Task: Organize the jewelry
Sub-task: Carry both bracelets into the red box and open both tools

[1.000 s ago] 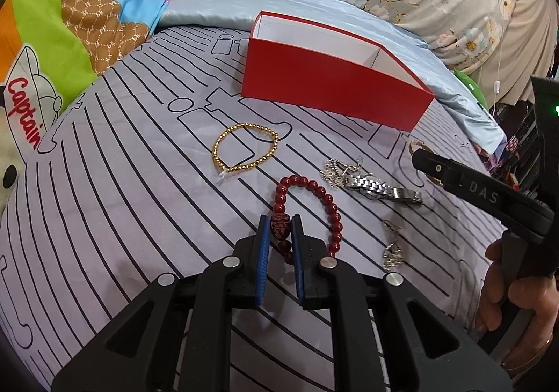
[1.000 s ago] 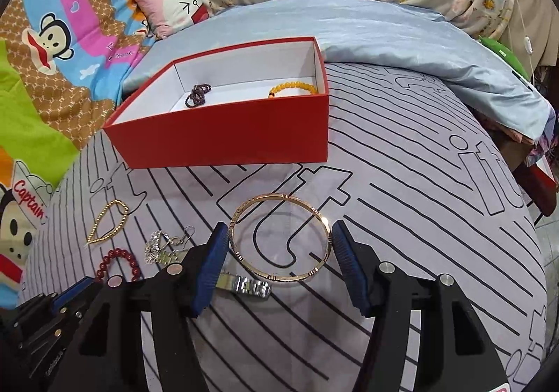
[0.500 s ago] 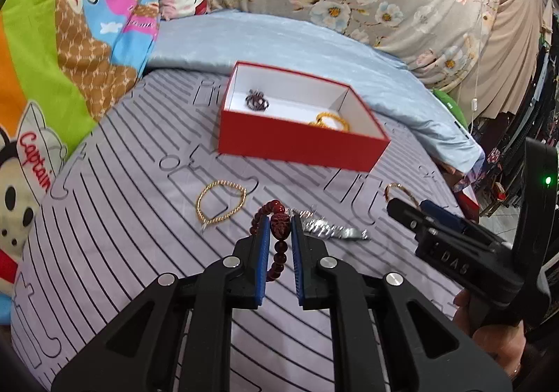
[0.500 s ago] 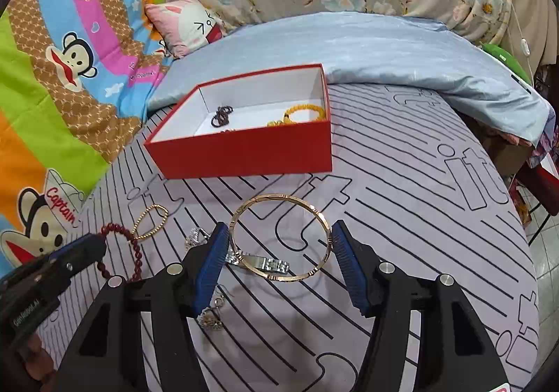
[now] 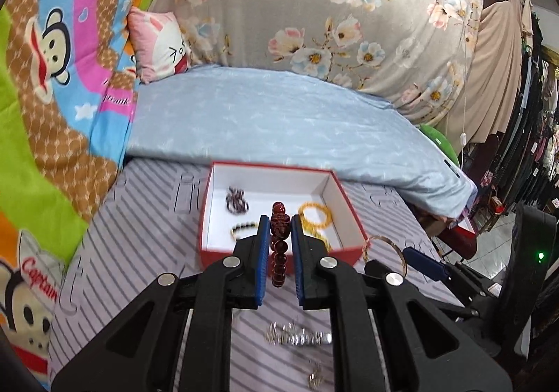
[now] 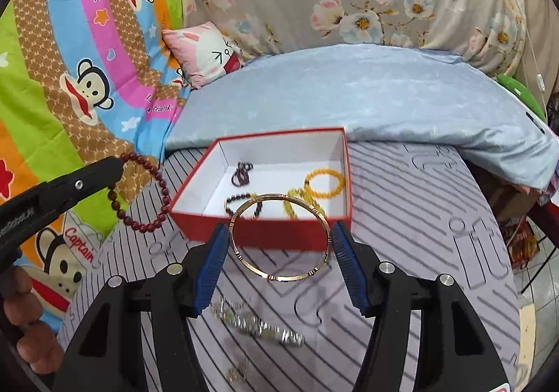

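1. The left gripper (image 5: 278, 235) has its jaws clenched on the dark red beaded bracelet (image 5: 278, 252), lifted just before the open red cardboard box (image 6: 260, 231).
2. The right gripper (image 6: 280, 240) grasps the thin gold metal bangle (image 6: 280, 240) across its width, raised before the same box.
3. A silver metal watch (image 6: 262, 327) lies on the striped bed sheet (image 6: 419, 235), nearer than the box.

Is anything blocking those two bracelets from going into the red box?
Nothing visible does. The red box is open-topped, the red bead bracelet in the left gripper and the gold bangle in the right gripper hang by its near wall.
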